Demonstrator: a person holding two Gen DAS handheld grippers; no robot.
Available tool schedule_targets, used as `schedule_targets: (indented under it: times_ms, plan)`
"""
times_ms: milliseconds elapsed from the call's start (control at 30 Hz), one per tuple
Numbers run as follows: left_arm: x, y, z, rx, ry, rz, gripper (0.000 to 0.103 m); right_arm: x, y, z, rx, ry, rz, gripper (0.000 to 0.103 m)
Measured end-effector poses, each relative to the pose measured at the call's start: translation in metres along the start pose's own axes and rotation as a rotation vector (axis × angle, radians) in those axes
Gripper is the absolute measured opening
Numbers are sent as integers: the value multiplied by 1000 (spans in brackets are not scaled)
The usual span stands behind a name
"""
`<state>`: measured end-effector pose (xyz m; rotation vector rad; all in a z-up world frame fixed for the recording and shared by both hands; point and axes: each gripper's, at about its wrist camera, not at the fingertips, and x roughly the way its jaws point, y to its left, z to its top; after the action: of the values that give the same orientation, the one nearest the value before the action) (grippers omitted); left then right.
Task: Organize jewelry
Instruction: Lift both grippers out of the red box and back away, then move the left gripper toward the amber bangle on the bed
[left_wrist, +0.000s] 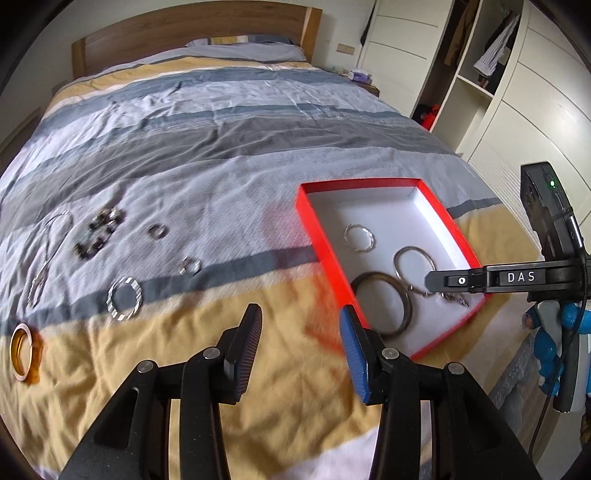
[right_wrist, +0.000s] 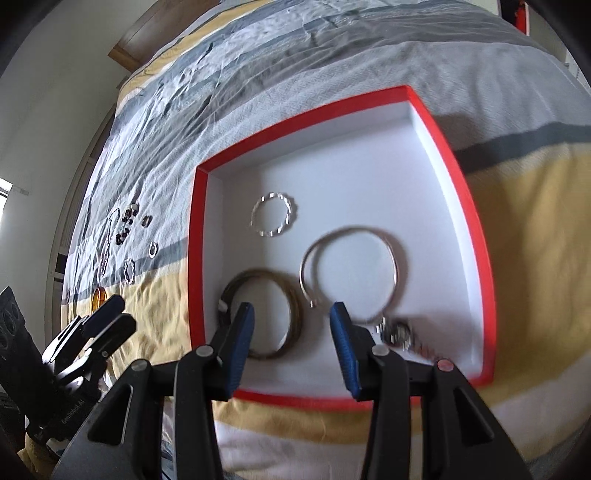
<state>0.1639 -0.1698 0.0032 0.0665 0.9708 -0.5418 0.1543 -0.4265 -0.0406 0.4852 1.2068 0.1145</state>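
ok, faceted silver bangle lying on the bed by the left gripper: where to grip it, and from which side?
Pinch the near rim of the faceted silver bangle from above, one finger inside the hoop, one outside. It lies flat on the duvet, so only the band's thickness is graspable. The left gripper is open and closest.

Left gripper (left_wrist: 301, 325): jaws spread wide, nothing between them, held low and pointing forward. Right gripper (right_wrist: 291, 321): jaws likewise wide apart and empty, tilted downward, sitting to the right of the left one.
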Motion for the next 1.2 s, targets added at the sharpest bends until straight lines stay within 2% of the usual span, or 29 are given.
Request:
schedule_targets:
  times_ms: [133, 300, 667, 933, 1200]
  plan:
    - [-23, 13, -23, -19, -20, 5, 43, -11, 7, -23, 10, -25, 2, 41]
    - [-52, 38, -57, -55, -5, 53, 45, -23, 25, -48, -7, -59, 23, 41]
    - [-123, 99, -121, -188, -72, 157, 49, -49, 88, -96, -136, -142, 55, 41]
    - [-166, 116, -150, -240, -121, 199, 50, -76, 134, -130, -244, -215, 69, 41]
    - [-201, 129, -175, -287, -182, 249, 50, -99, 162, -156, -329, -289, 57, 40]
